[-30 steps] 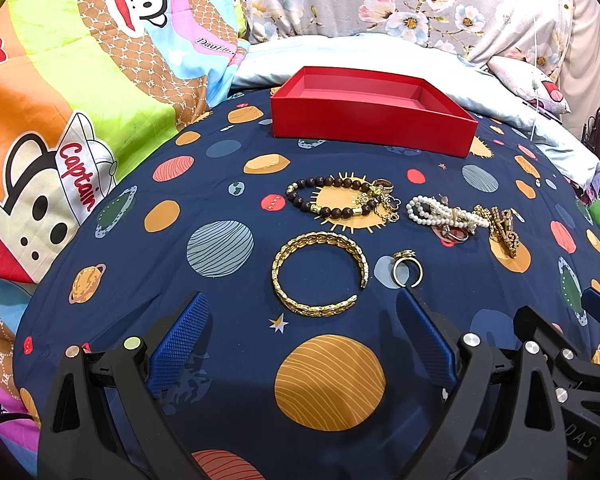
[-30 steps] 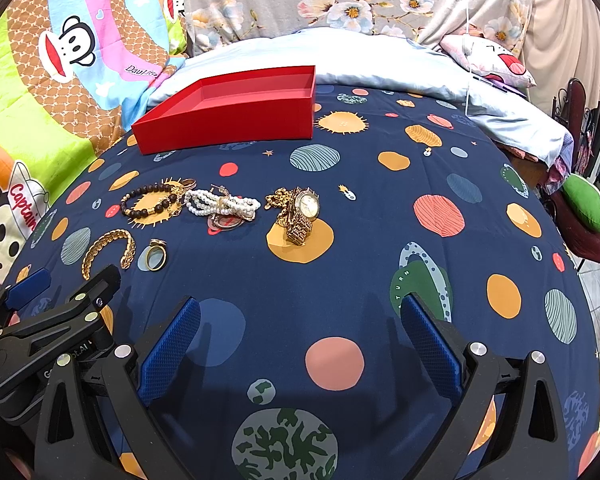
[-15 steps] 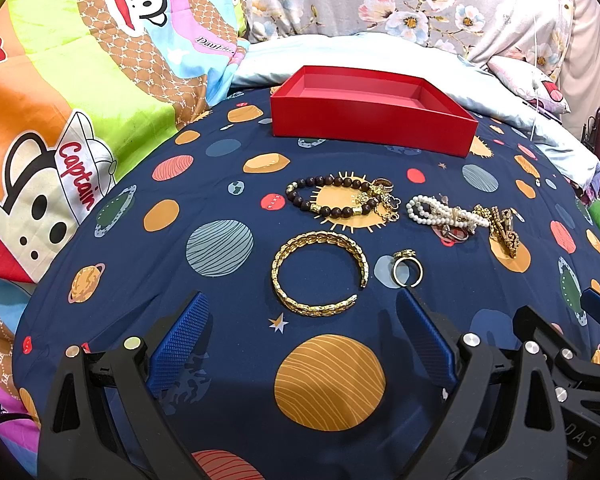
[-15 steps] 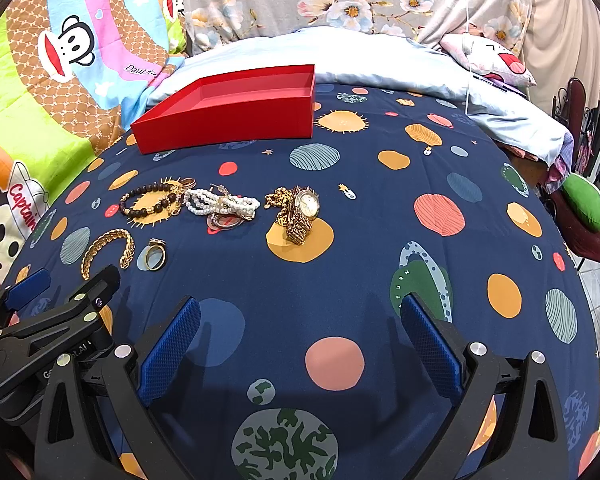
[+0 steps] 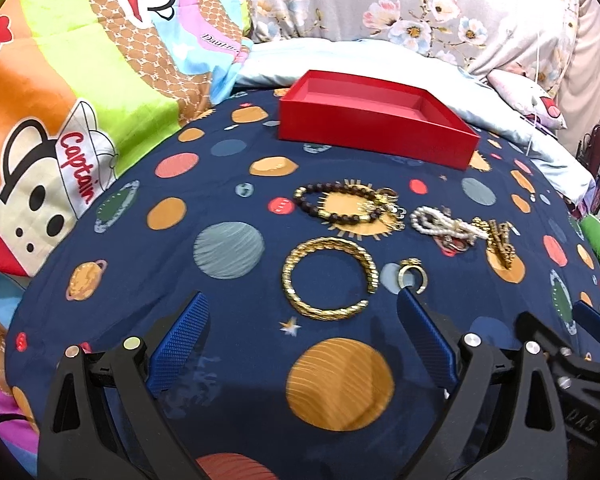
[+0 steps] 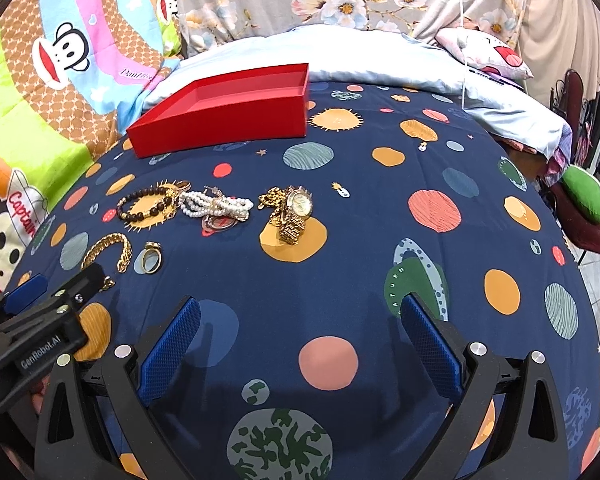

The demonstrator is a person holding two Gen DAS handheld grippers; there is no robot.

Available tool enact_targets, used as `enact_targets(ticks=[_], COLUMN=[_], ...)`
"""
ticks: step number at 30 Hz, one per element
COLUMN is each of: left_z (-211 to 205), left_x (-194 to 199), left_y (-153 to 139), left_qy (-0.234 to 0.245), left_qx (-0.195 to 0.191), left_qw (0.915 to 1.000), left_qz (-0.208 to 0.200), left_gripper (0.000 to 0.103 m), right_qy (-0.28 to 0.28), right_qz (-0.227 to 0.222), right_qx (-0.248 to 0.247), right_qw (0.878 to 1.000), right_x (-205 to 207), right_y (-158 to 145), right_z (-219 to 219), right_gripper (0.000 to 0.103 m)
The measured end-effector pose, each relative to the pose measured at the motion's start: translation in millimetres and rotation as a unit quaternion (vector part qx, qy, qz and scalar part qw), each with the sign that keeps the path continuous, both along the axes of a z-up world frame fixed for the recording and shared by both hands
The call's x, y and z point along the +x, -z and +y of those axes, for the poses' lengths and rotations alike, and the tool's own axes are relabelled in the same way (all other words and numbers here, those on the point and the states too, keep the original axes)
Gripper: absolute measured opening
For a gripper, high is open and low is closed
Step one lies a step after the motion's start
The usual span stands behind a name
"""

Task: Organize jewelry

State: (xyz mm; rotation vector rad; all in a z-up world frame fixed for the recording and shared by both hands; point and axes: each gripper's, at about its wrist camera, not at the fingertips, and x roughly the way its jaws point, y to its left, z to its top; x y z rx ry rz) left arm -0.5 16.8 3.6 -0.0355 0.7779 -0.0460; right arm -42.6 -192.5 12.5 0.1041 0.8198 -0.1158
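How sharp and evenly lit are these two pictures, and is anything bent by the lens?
Left wrist view: slight motion blur, with the gold bangle and red box soft-edged, and soft shadows under the open left gripper. Right wrist view: crisper, with the gold watch well defined. Both: fisheye bulges the bedspread; corners vignette black.
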Motion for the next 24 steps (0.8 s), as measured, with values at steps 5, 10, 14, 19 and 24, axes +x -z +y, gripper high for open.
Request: enact_targets(ticks=[5,10,14,19,24], left_z=[8.4,-0.8,-12.3,-13.2,-14.6], left_x=[15.9,30.5,39.6,39.7,39.3], left_y=[-0.9,3.0,9.9,11.5,9.5], left_qy=[0.003,0.011,0.015,0.015,0.024], left_qx=[-0.015,-0.021,-0.002,0.009,0.007], left_qw=[0.9995,0.9987,0.9980,0.9980,0.9983], left_qz=[0.026,0.046,0.062,0.060,0.053], left_gripper=[0.093,0.093,0.087,0.074,0.055], right_qy=[-0.001,-0.004,-0.001,0.001,0.003], right_qz=[0.006,0.004,0.005,0.008,0.013], right_qx=[0.004,0.008,0.019,0.031,0.034], right_qw=[1.000,1.000,1.000,0.999,0.999], right_x=[3.3,3.1,3.8,5.9,8.8], right_y=[0.6,-0.1,-0.1,0.0,0.2], right_z=[0.1,-0.2,-4.0,-7.3,-8.4], right_gripper=[0.098,0.098,0.098,0.098,0.098])
